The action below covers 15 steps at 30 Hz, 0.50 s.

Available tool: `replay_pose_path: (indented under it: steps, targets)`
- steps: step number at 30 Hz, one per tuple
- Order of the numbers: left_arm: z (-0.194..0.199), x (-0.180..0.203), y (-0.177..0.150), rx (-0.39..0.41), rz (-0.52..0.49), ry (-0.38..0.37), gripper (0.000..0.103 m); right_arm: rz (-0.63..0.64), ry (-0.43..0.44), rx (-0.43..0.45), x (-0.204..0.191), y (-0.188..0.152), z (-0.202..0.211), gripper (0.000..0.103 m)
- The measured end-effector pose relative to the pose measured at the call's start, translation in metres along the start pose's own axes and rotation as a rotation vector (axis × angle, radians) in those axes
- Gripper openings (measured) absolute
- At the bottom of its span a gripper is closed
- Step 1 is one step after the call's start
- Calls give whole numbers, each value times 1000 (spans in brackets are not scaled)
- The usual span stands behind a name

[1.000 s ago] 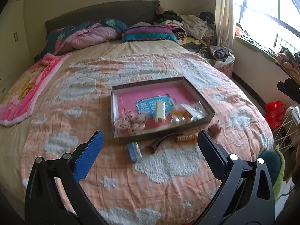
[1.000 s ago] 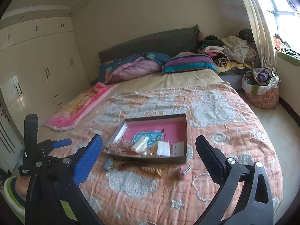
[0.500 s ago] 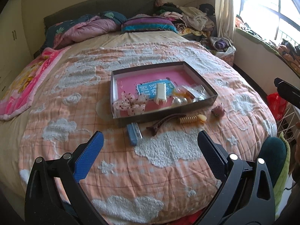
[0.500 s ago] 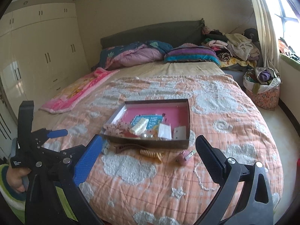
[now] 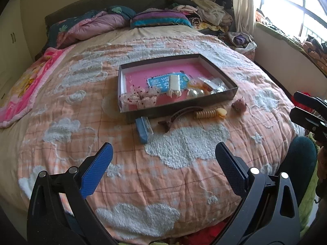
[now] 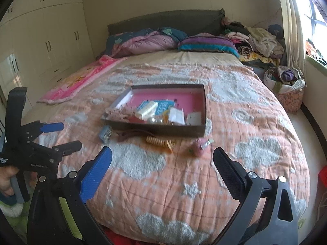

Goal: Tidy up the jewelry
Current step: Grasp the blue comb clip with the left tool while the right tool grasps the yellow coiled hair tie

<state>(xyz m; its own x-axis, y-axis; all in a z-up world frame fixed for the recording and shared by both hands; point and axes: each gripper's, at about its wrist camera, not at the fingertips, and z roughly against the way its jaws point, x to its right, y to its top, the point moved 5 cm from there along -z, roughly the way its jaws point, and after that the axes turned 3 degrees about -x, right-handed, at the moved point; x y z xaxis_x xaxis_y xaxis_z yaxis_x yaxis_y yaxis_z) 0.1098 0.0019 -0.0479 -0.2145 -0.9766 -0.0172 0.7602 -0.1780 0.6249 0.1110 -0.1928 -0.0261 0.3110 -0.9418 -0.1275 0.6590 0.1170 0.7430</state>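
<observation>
Right now, the left gripper (image 5: pixel 162 157) and the right gripper (image 6: pixel 162 159) are both hanging over the near end of the bed (image 5: pixel 184 153), spread wide and holding nothing. The box (image 5: pixel 214 100) with the pink floor is sitting in the middle of the quilt with small jewelry inside. Just in front of it, a blue clip (image 5: pixel 143 129), a brown hair clip (image 5: pixel 179 115), a yellow coil clip (image 5: pixel 210 113) and a small pink piece (image 5: pixel 239 105) are lying on the quilt.

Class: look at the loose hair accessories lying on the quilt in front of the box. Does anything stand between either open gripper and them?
No. Only bare quilt lies between the left gripper, the right gripper and the brown clip.
</observation>
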Motion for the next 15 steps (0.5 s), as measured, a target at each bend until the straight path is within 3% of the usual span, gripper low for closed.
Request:
replay_pose_path:
  steps: [15]
  targets:
    - [-24,7,-32,-68,-19,2,94,16,-11,-65,2,-31,-14,99]
